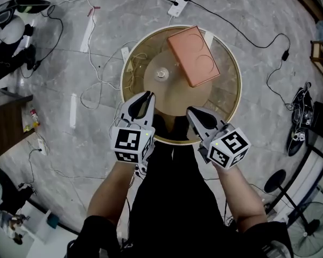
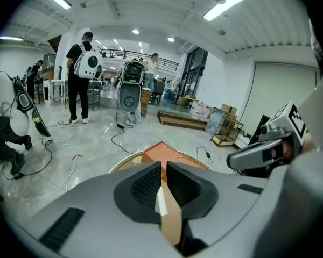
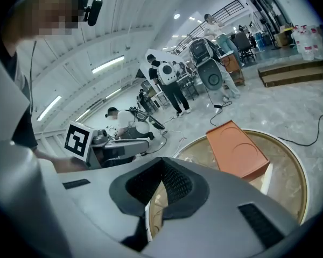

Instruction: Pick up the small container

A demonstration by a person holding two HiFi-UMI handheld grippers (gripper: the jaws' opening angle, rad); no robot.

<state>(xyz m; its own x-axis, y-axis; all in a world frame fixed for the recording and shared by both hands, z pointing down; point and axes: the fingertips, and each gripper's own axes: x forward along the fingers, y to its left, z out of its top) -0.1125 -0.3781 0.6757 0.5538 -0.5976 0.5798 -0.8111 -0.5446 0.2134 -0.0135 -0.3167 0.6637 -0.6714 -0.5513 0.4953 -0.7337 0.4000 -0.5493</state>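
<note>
The small container (image 1: 194, 55) is a flat, terracotta-coloured rectangular box with two round outlines on its lid. It lies on the far right part of a round glass-topped table (image 1: 234, 106). My left gripper (image 1: 148, 95) hovers over the table's near edge, shut with nothing between its jaws. My right gripper (image 1: 189, 112) is beside it, at the near rim, also shut and empty. Both point toward the box, well short of it. The left gripper view shows the container (image 2: 160, 153) just beyond the closed jaws (image 2: 163, 168). In the right gripper view the container (image 3: 237, 149) lies ahead to the right of the jaws (image 3: 161, 165).
A metal hub (image 1: 161, 73) sits at the table's middle. Cables and a power strip (image 1: 178, 6) run over the grey floor around the table. A dark desk (image 1: 2, 120) stands at left, fans (image 1: 312, 227) at lower right. People (image 2: 78, 74) stand far behind.
</note>
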